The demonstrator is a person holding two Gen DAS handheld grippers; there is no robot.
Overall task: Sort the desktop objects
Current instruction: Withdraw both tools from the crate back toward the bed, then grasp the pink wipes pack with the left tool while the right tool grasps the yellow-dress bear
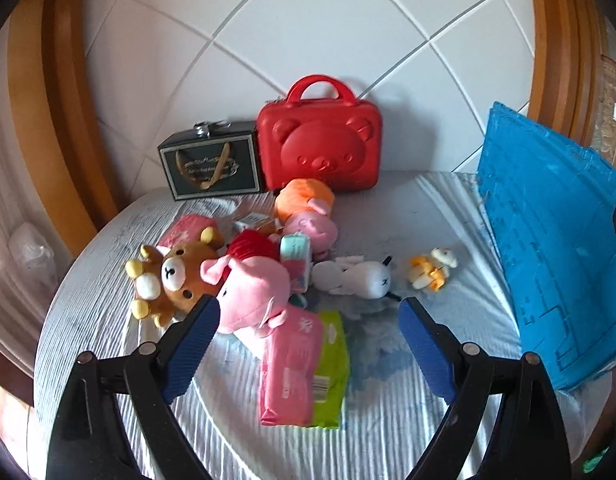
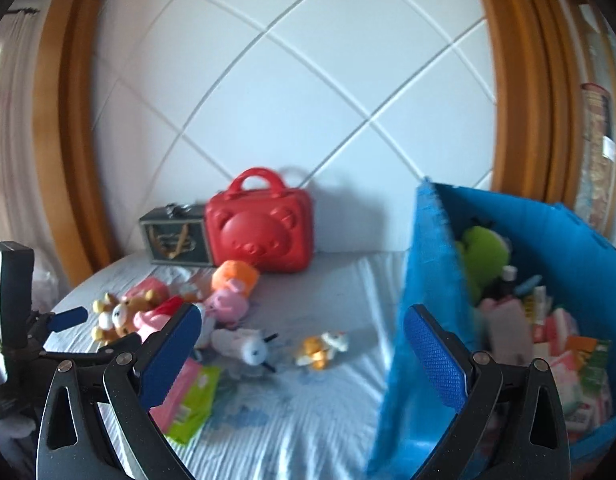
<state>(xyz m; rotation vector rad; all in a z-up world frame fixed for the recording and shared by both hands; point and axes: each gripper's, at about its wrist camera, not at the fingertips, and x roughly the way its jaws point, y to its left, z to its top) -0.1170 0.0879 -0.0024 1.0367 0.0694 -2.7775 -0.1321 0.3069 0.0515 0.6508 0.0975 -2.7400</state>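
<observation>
Blue ribbed pads line both tools. The left hand-held gripper (image 1: 309,312) hangs with its jaws spread wide and nothing between them, low over the near part of the tabletop (image 1: 387,420), which is covered in a pale ribbed cloth. The right hand-held gripper (image 2: 302,320) is likewise wide open and empty, its right finger in front of the near wall of the blue bin (image 2: 423,280).

Nearest on the cloth lie a pink tissue pack (image 1: 288,372) and a green tissue pack (image 1: 332,368), side by side and touching. Just behind them, a pink pig plush (image 1: 254,292) rests partly on the pink pack, with a brown bear plush (image 1: 172,276) to its left. A white plush (image 1: 359,278) lies near the middle, and a small yellow-and-white plush (image 1: 429,268) lies a little apart to its right. Further back, an orange and pink plush (image 1: 308,208) lies in the pile.

The blue bin stands at the right edge, already holding a green plush (image 2: 483,252) and assorted packs and bottles.

At the far edge, against the white panelled wall, a red bear-face case (image 1: 319,148) stands upright, with a dark gift box (image 1: 212,164) touching its left side.
</observation>
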